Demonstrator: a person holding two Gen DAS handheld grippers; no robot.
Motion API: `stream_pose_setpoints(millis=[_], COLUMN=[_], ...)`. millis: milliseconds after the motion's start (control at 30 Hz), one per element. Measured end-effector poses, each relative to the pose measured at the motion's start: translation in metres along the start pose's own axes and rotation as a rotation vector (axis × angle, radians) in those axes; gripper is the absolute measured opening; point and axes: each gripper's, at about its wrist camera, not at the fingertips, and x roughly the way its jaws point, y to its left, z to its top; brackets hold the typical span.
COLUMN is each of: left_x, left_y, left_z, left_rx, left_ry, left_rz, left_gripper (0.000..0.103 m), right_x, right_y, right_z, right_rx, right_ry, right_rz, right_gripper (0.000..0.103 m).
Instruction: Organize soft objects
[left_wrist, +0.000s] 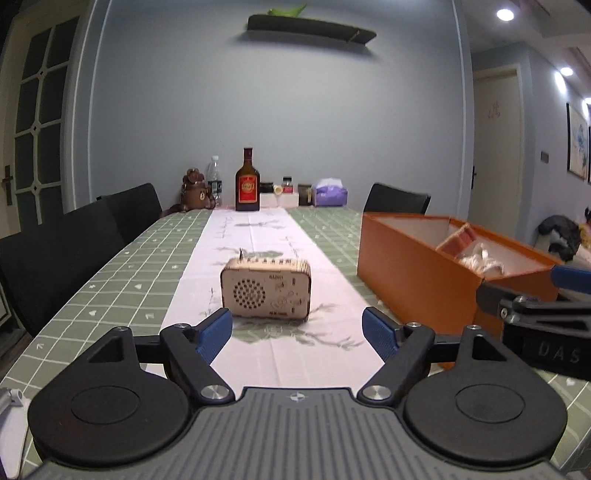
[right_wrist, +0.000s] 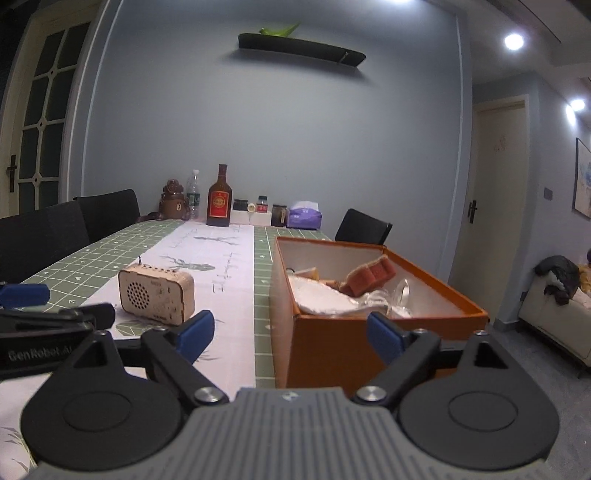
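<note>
The left gripper (left_wrist: 297, 330), black with blue padded fingers, hangs low over the near end of the long table (left_wrist: 110, 280), its jaws spread wide with nothing between them. The right gripper (right_wrist: 290, 334) of the same make stands beside it, jaws likewise wide and empty; in the left wrist view only part of it shows, cut off by the right border.

Just beyond the left gripper, on the white printed runner (left_wrist: 255, 229) along the table's middle, stands a small pale wooden radio-shaped box (left_wrist: 265, 288) with a round speaker grille; its lettering is too blurred to read.

Along the table's right edge sits an open orange cardboard box (right_wrist: 332, 343). Inside it lie a rust-red sponge-like block (right_wrist: 371, 277), white crumpled soft material (right_wrist: 317, 299) and something clear and shiny that I cannot identify; the near wall of the box hides its floor.

At the far end, against the grey-blue wall, stand a brown glass bottle with a red label (left_wrist: 247, 184), a clear plastic water bottle (left_wrist: 214, 181), a brown bear-shaped container (left_wrist: 194, 192), a few small jars too distant to make out, and a purple tissue pack (left_wrist: 330, 194). Black chairs (left_wrist: 92, 236) line the left edge, partly cut off.
</note>
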Motion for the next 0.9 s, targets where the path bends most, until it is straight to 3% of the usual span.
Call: stream_pose_setpoints(millis=[300, 900], left_x=[0.004, -0.004], left_y=[-0.003, -0.005], left_z=[-0.014, -0.011], left_rx=[-0.004, 0.002], left_ry=[0.086, 0.097], left_rz=[0.033, 0.033], left_gripper=[0.094, 0.094], right_x=[0.004, -0.007], right_y=[-0.005, -0.003], right_z=[-0.02, -0.019], right_rx=[0.032, 0.03], right_ry=[0.047, 0.033], right_rz=[-0.008, -0.006], right_gripper=[0.088, 0.09])
